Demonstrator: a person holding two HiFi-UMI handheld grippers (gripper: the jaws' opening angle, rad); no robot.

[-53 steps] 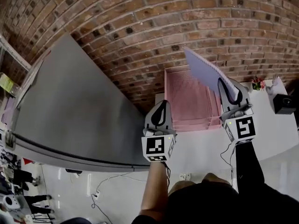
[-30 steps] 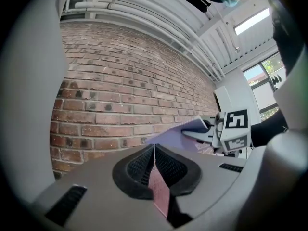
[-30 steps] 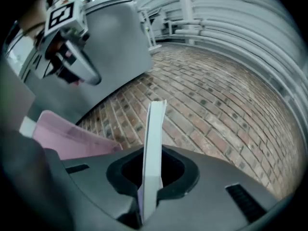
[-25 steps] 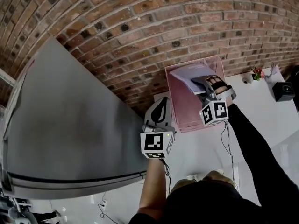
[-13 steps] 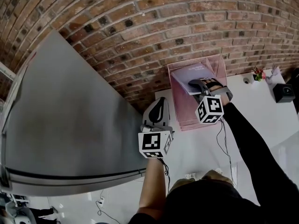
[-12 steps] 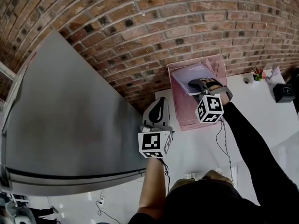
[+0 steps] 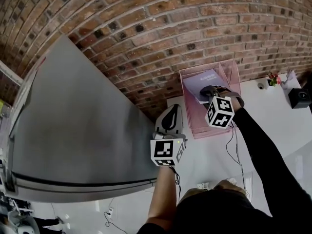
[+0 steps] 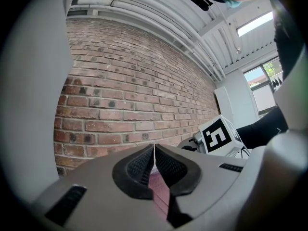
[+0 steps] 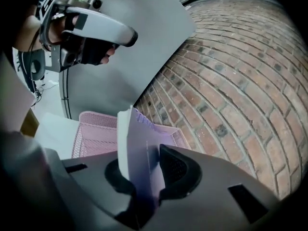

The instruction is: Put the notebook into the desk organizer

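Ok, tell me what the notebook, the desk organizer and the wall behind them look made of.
Notebook: paper pages, white at the edge, under a smooth matte lilac cover, probably card or thin plastic.
Desk organizer: pink-coated wire mesh, likely metal; a fine grid shows.
Wall: bare red-brown brick with mortar joints, rough and matte.

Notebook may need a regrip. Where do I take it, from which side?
The near edge, from the open front of the organizer, where the right gripper, jaws opening around it, is now. The notebook is thin: pinch across its covers. Mesh sides and the brick wall block other edges.
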